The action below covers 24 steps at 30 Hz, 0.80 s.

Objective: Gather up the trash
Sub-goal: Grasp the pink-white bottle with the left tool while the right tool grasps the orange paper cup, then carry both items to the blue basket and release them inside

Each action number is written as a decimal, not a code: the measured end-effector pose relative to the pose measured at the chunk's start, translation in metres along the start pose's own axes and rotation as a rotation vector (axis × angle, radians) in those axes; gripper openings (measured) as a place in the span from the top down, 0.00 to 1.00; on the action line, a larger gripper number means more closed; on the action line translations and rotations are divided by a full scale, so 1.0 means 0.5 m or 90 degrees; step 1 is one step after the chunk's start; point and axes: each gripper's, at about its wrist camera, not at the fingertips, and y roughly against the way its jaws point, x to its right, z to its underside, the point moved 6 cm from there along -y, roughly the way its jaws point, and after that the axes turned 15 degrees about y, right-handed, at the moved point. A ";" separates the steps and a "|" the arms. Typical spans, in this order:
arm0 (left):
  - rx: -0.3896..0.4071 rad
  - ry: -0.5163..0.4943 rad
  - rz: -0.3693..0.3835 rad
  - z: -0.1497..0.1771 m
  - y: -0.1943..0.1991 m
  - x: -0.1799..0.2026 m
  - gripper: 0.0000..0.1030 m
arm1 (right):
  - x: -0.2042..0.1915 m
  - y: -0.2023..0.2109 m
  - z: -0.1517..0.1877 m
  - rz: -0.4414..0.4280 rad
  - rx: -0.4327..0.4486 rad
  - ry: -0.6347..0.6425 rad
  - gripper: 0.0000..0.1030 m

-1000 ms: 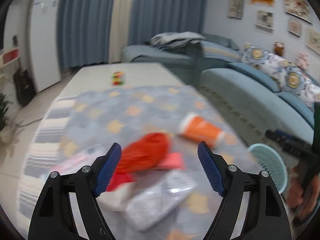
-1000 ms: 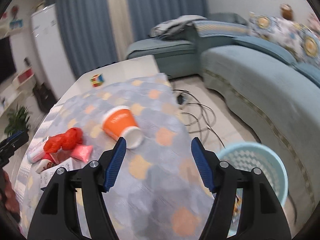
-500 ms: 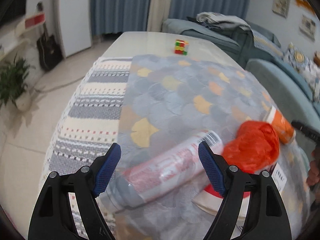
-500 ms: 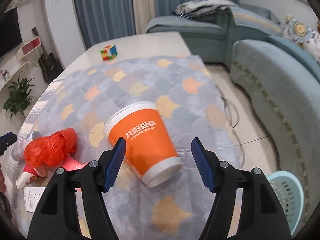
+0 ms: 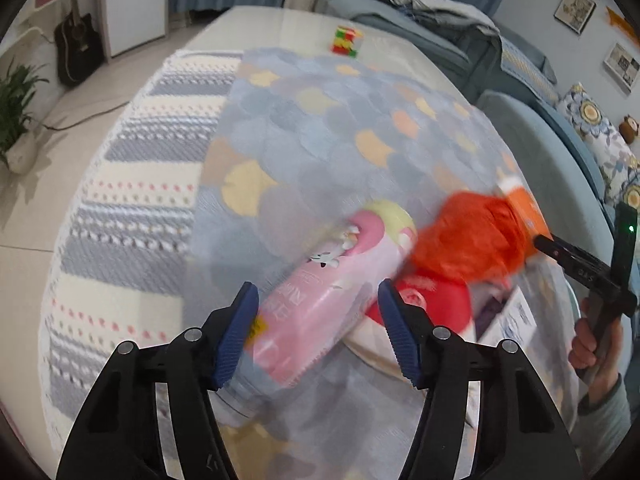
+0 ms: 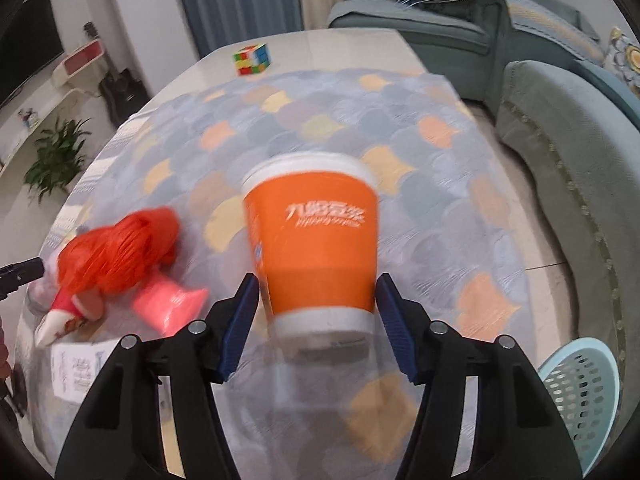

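A pink bottle (image 5: 360,248) lies on its side on the patterned cloth (image 5: 320,120). My left gripper (image 5: 316,284) straddles its lower half with the jaws closing; the left pad is at the bottle and a gap shows at the right pad. A crumpled red plastic bag (image 5: 472,236) lies just right of it. An orange paper cup (image 6: 316,240) lies on its side, base toward me. My right gripper (image 6: 318,276) has it between the closing jaws, with the pads just off its sides. The red bag (image 6: 120,248) and a pink packet (image 6: 168,300) lie to its left.
A red-and-white pack (image 5: 432,300) and a printed leaflet (image 6: 76,364) lie under the bag. A light-blue basket (image 6: 580,376) stands on the floor at the lower right, beside the teal sofa (image 6: 560,120). A colour cube (image 6: 252,58) sits at the table's far end.
Both grippers dropped toward the table and their jaws narrowed. The left one swung from the red bag to the bottle, now pink side up; the right closed in on the orange cup.
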 end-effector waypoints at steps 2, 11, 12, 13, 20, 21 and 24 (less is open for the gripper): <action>0.002 -0.030 -0.024 0.011 -0.005 0.014 0.41 | -0.010 -0.002 0.000 0.000 -0.001 0.009 0.45; 0.000 -0.082 -0.079 0.021 -0.067 0.028 0.39 | 0.014 -0.023 -0.020 -0.027 0.004 -0.041 0.43; -0.001 -0.074 -0.072 0.019 -0.071 0.027 0.39 | 0.014 -0.029 -0.022 -0.028 0.000 -0.042 0.43; -0.002 -0.070 -0.069 0.016 -0.076 0.027 0.41 | 0.014 -0.038 -0.025 -0.030 -0.006 -0.043 0.43; 0.007 -0.055 -0.042 0.020 -0.097 0.037 0.46 | 0.015 -0.083 -0.033 -0.065 -0.020 -0.090 0.44; 0.006 -0.057 -0.038 0.022 -0.098 0.038 0.47 | 0.014 -0.082 -0.033 -0.062 -0.017 -0.092 0.45; -0.015 -0.028 0.019 0.029 -0.085 0.042 0.56 | 0.017 -0.065 -0.028 -0.061 0.002 -0.103 0.46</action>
